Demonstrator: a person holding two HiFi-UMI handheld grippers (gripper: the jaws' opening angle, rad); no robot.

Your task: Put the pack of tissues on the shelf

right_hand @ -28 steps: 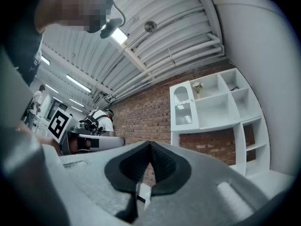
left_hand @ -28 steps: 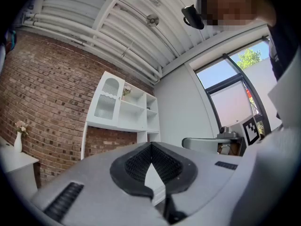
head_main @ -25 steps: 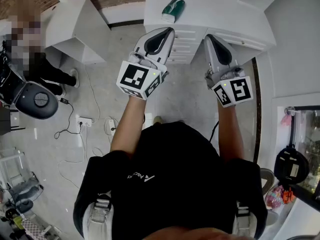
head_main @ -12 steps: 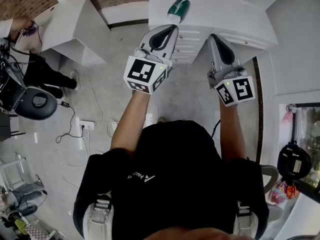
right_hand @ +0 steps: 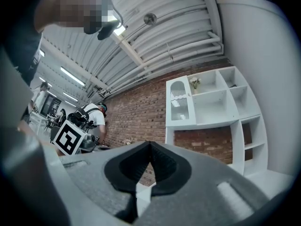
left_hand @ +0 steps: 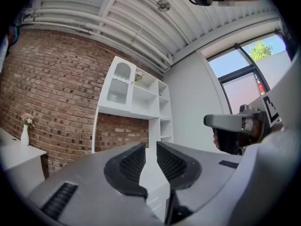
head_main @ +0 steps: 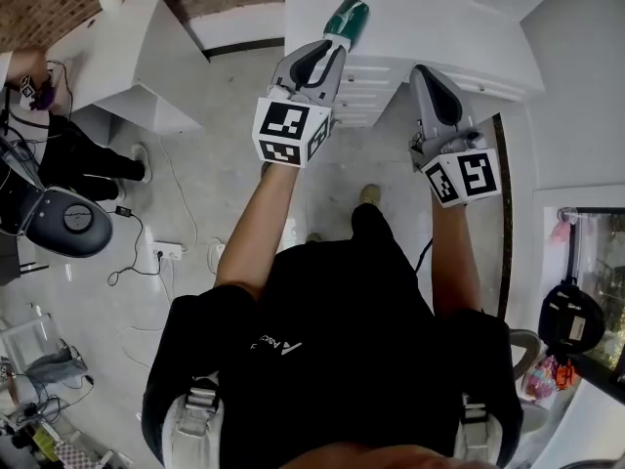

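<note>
Stepping up to the white drawer cabinet [head_main: 420,8], the person has brought the left gripper [head_main: 329,49] forward from a second ago, so that its tips now meet the near end of the green-and-white soft pack of tissues [head_main: 345,18] in the head view. The pack lies on the cabinet top by the front edge, not yet picked up.

The left gripper's jaws are opening, a narrow slit between the black ribbed pads [left_hand: 133,163], with nothing in it. That looks like the start of a grasp. The camera on it tilts upward at the white open shelf unit [left_hand: 141,95] and the brick wall [left_hand: 51,88], so contact with the pack cannot be judged. Both forearms reach straight ahead, side by side. The right gripper [head_main: 430,74] hangs over the drawer fronts, its jaws closed and empty.
</note>
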